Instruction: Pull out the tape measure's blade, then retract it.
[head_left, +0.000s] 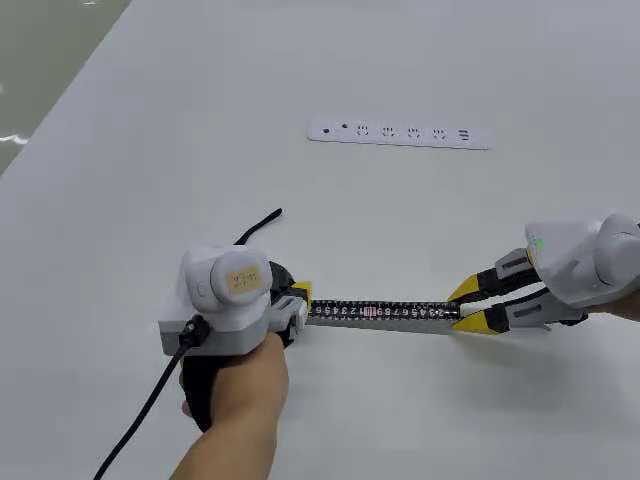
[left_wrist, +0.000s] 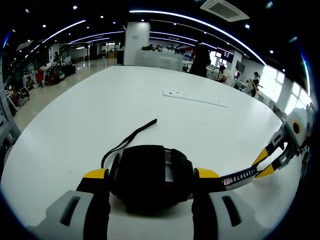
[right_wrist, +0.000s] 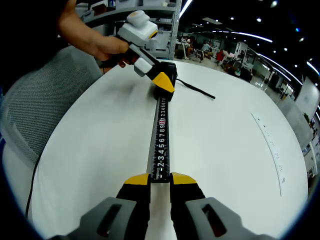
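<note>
Squeezing the chunky black tape measure case (left_wrist: 150, 187), left gripper (left_wrist: 150, 173) faces right gripper (right_wrist: 160, 178), whose jaws are pinched on the tip of the stretched-out black numbered metal blade (right_wrist: 161, 140).

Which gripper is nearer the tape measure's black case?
Left. The left gripper is clamped around the case; the right gripper grips the blade at its free end, a pulled-out length away.

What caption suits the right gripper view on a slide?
Right gripper pinches the blade, stretched across the white table from the case in the left gripper.
</note>
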